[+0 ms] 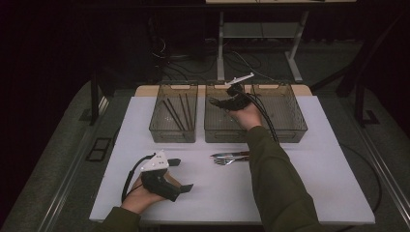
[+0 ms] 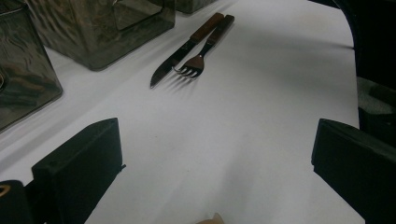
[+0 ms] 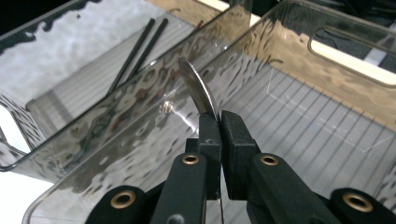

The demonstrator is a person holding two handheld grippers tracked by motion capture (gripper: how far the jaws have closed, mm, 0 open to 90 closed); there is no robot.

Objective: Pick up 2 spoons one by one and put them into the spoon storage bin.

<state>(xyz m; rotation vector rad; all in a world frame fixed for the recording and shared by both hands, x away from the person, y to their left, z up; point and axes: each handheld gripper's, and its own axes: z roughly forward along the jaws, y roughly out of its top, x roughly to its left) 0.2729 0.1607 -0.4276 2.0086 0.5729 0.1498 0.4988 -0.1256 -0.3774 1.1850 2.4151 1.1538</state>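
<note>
Looks like cutlery sorting into three clear bins at the far side of the white table, judging only from the layout. Right gripper is reached out over the middle bin, jaws pinched tight on a thin curved metal piece, probably a spoon; only the bit sticking past the jaws shows, so can't be sure which utensil. It's held above the bin floor, not yet dropped. The part of the middle bin floor in the right gripper view is bare. Left bin already has black chopsticks lying in it, so that sort seems done. Right bin looks bare as far as the high view shows. A knife and a fork with wooden handles lie touching side by side on the table, just near of the bins, between the two arms; these are left to go. Left gripper sits at the near left over bare table, jaws spread wide with nothing between them, well apart from the knife and fork. Roughly midway: chopsticks in, one piece about to go in, two pieces waiting.
</note>
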